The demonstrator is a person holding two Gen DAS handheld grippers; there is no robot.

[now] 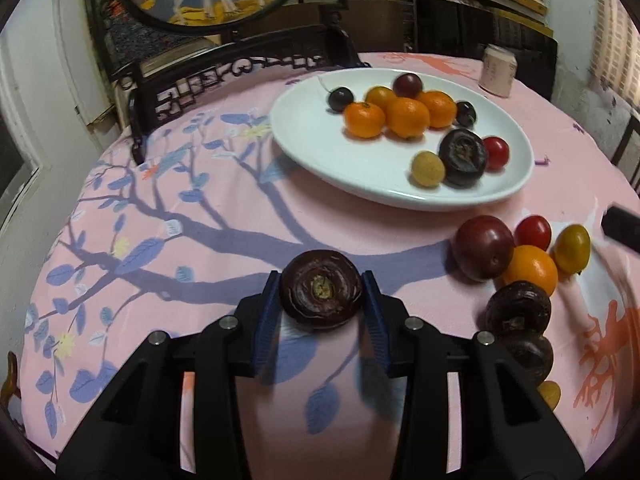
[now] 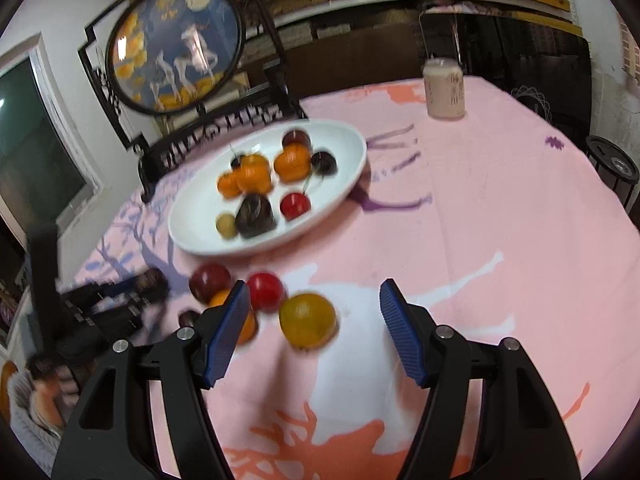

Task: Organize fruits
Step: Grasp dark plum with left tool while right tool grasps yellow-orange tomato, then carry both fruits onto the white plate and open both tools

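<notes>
The left claw (image 1: 322,294) gripped a dark brown water chestnut (image 1: 321,289) between its blue pads, just above the pink table (image 1: 200,240). The right claw (image 2: 314,308) stood wide, holding nothing, near a yellowish fruit (image 2: 307,320), perhaps a tomato. Other fruits filled the white plate (image 1: 304,148).

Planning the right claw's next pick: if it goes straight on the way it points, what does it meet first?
Probably the yellow-green tomato, lying just ahead between the open right claw fingers, left of centre; blur makes depth uncertain.
</notes>
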